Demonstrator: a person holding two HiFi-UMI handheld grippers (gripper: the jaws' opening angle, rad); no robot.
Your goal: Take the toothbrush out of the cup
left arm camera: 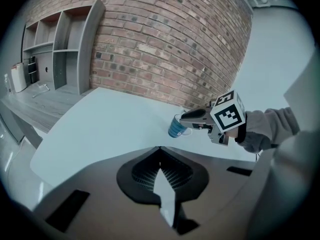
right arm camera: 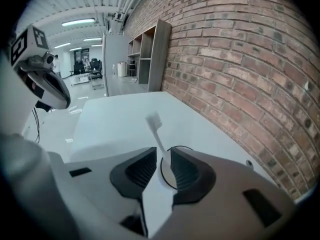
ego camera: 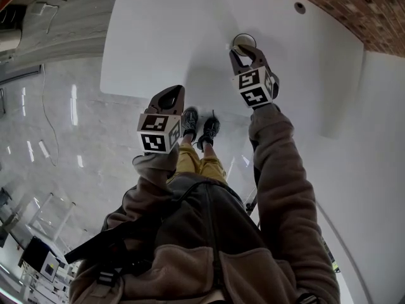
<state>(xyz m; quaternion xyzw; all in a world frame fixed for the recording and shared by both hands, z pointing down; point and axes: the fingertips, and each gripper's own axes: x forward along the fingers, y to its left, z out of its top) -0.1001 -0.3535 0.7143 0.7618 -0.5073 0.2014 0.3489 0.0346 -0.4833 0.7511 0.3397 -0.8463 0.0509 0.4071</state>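
Bracketing the handle of the white plastic toothbrush (right arm camera: 156, 126), the right gripper (right arm camera: 162, 155) holds its jaws narrowly apart, not visibly clamped. The toothbrush stands in the blue striped mug (left arm camera: 176, 128), its long axis leaning up past the jaws. The left gripper (left arm camera: 160, 148), jaws together and empty, is well apart.

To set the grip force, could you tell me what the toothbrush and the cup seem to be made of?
The toothbrush: probably matte white plastic, with a thin moulded handle and a bristled head. The cup: likely glazed ceramic, given its blue bands and white handle.
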